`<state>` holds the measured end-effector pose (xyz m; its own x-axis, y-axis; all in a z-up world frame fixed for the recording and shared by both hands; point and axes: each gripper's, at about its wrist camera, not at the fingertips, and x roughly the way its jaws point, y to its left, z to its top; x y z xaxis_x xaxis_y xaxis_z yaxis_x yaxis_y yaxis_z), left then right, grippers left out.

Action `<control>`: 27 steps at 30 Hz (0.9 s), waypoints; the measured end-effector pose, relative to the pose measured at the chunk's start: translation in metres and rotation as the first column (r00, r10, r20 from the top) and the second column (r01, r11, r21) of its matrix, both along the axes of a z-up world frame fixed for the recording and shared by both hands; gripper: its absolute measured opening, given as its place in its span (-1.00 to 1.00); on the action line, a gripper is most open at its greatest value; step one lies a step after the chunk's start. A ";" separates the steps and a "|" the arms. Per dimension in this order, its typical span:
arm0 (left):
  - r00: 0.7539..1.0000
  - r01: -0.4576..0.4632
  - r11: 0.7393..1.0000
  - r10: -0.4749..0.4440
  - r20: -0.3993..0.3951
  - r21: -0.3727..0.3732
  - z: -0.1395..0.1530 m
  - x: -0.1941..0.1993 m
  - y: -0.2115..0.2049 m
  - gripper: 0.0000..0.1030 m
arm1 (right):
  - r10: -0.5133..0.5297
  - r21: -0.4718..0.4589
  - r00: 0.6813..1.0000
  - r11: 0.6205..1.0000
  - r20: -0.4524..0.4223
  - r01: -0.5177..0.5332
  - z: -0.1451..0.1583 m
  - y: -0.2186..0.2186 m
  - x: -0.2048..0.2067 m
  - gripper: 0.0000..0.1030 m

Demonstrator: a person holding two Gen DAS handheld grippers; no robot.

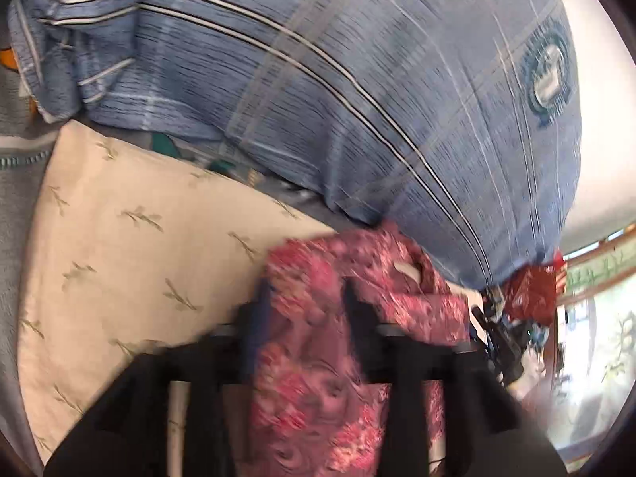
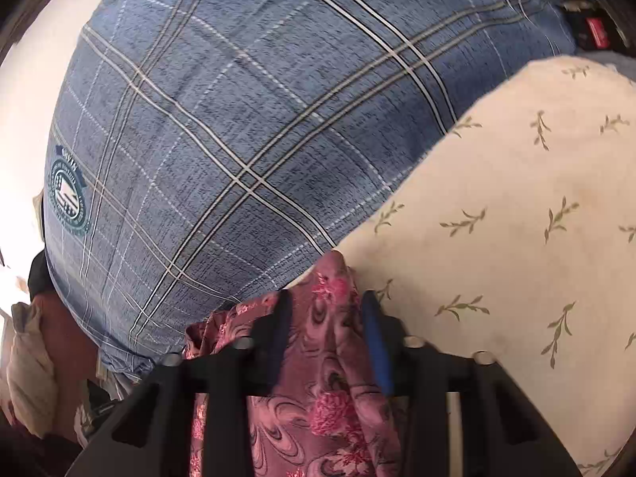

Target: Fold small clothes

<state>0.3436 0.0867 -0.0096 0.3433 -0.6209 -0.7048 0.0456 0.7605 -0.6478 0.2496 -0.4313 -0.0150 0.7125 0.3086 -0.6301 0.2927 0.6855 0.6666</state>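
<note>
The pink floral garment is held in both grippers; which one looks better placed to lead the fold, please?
Probably the right gripper: its view is sharp and shows the pink floral garment pinched near a corner; the left gripper view is blurred.

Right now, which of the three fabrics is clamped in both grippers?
The pink floral satin garment; the blue plaid cloth and cream leaf-print sheet lie beyond the left gripper and right gripper.

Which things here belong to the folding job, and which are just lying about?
In the job:
- pink floral garment
- left tool, clamped on it
- right tool, clamped on it

Lying about:
- blue plaid pillow
- cream leaf-print pillow
</note>
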 end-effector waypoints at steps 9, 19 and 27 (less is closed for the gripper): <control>0.996 0.059 0.983 -0.070 0.059 0.176 0.010 -0.018 -0.036 -0.89 | 0.079 -0.170 0.994 0.983 0.076 -0.066 0.030 0.020 -0.005 -0.90; 0.997 -0.054 0.978 0.040 0.073 0.200 -0.005 0.024 -0.035 -0.92 | 0.021 -0.177 0.991 0.984 0.129 0.002 0.050 0.009 0.021 -0.91; 0.991 -0.106 0.972 0.087 0.098 0.210 -0.001 0.011 -0.009 -0.84 | -0.072 -0.228 0.996 0.970 0.047 0.080 0.035 0.003 0.008 -0.78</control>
<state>0.3549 0.0773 -0.0105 0.4603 -0.4195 -0.7824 0.0146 0.8847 -0.4658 0.2578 -0.4282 0.0196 0.7532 0.1028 -0.6498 0.3273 0.7983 0.5056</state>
